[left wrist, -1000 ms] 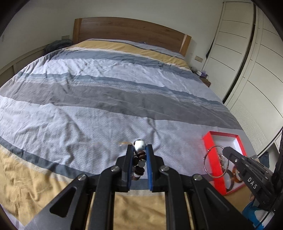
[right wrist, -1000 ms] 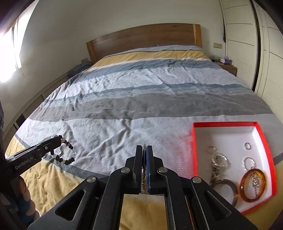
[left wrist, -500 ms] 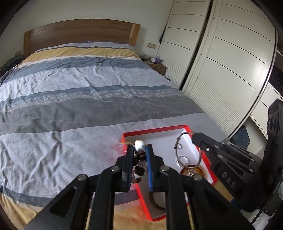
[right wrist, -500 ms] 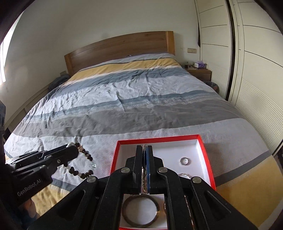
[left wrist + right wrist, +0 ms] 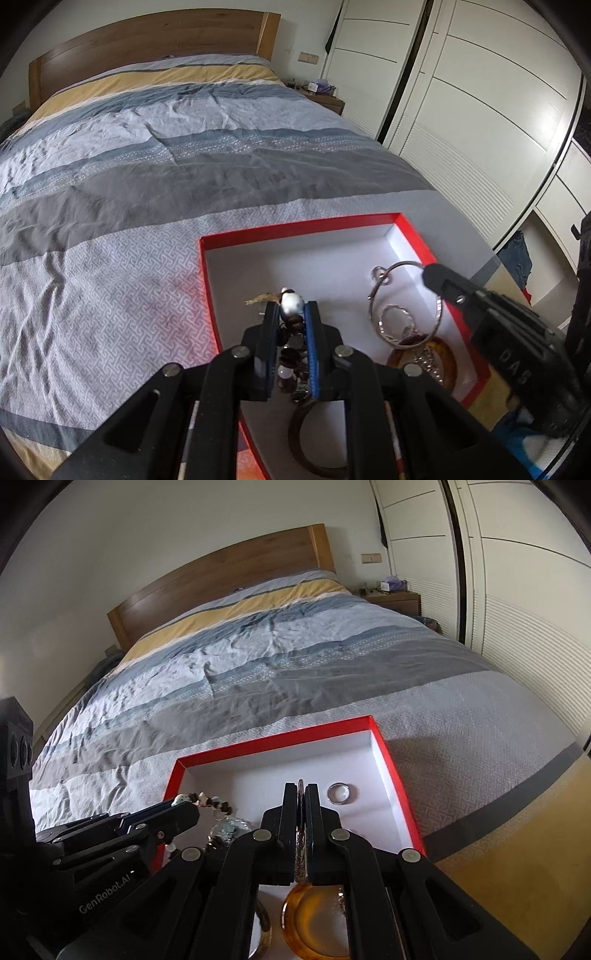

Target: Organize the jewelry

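Both grippers point steeply downward over the red tray [image 5: 295, 230] at lower centre of each view. We see the left gripper [image 5: 290, 308] clamped on a beaded bracelet [image 5: 291, 302] — jaws narrowly apart. The right gripper [image 5: 301, 788] pinches a large silver hoop [image 5: 402, 266], jaws all but closed. A small ring [image 5: 340, 793], an amber bangle [image 5: 317, 923] and a dark bangle [image 5: 306, 439] lie in the tray on the striped bedspread [image 5: 147, 184].
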Motion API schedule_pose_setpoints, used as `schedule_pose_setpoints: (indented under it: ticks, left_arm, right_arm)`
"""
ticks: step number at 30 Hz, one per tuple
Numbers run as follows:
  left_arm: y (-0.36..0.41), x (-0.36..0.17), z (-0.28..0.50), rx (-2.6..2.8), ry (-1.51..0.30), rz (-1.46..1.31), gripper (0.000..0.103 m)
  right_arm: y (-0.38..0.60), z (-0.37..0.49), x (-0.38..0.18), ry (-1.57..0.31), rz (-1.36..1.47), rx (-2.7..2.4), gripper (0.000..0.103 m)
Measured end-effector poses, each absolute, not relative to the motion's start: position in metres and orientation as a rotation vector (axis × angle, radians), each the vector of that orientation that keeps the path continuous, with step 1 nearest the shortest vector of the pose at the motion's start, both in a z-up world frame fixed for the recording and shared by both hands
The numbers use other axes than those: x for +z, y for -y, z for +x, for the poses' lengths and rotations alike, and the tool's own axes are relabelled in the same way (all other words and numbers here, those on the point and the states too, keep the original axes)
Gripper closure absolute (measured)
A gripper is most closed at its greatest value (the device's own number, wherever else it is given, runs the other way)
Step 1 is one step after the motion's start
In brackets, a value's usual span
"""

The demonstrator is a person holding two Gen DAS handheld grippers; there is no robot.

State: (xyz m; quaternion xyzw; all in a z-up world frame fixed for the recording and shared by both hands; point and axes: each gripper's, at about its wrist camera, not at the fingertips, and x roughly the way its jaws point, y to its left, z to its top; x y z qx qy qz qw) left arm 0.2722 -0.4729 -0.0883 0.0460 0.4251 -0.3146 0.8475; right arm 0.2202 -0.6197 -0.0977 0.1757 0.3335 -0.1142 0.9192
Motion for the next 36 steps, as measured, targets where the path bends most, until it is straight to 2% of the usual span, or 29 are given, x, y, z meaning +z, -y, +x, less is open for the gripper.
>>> schedule_pose_setpoints:
  ticks: [10,17,19,20,21,24,25,29,36]
  left_arm:
    - [0.480,-0.113,0.278,-0.646,-0.917,0.158,0.090]
    - [0.482,-0.112,0.274,-0.632,-0.894,0.188,0.089]
    - [0.481,-0.110,0.274,-0.640,-0.896,0.181,0.085]
    - [0.479,-0.108,0.274,-0.643,-0.895,0.173,0.079]
    - [0.478,-0.106,0.273,-0.643,-0.892,0.167,0.073]
    - [0.474,-0.095,0.267,-0.661,-0.873,0.156,0.066]
    - [0.474,-0.091,0.265,-0.666,-0.867,0.156,0.065]
    - [0.463,-0.073,0.252,-0.669,-0.851,0.147,0.058]
    - [0.417,-0.041,0.212,-0.615,-0.813,0.143,0.057]
  right_arm:
    - [0.646,0.221,-0.135,-0.766,0.394,-0.303,0.099]
    - [0.644,0.220,-0.135,-0.781,0.346,-0.341,0.098]
    - [0.646,0.217,-0.135,-0.785,0.347,-0.347,0.098]
    - [0.646,0.216,-0.134,-0.787,0.345,-0.351,0.096]
    - [0.645,0.214,-0.133,-0.788,0.339,-0.357,0.093]
    - [0.642,0.208,-0.126,-0.782,0.333,-0.353,0.083]
    - [0.640,0.206,-0.122,-0.780,0.323,-0.359,0.073]
    - [0.628,0.190,-0.103,-0.765,0.283,-0.380,0.058]
    - [0.587,0.143,-0.065,-0.761,0.225,-0.425,0.031]
